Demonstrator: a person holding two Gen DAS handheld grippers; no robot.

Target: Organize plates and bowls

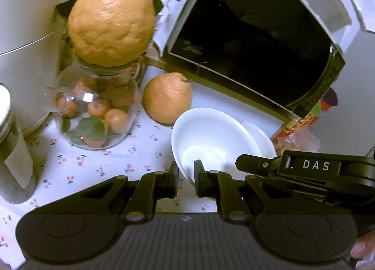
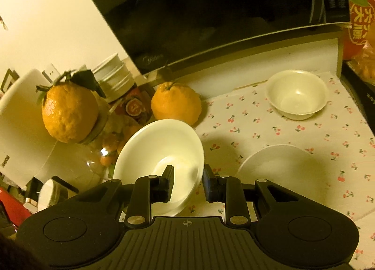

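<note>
Both the left gripper (image 1: 186, 179) and right gripper (image 2: 188, 184) clamp the white bowl's (image 2: 159, 152) rim, tilted above the cherry-print tablecloth (image 2: 293, 134), before the microwave (image 2: 211, 12)

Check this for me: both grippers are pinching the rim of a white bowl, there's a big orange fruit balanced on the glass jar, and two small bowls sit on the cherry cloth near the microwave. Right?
Not quite: only one small bowl sits on the cherry cloth near the microwave, as the right wrist view shows. The rest holds: the left gripper and right gripper pinch the white bowl, and the orange fruit tops the glass jar.
</note>
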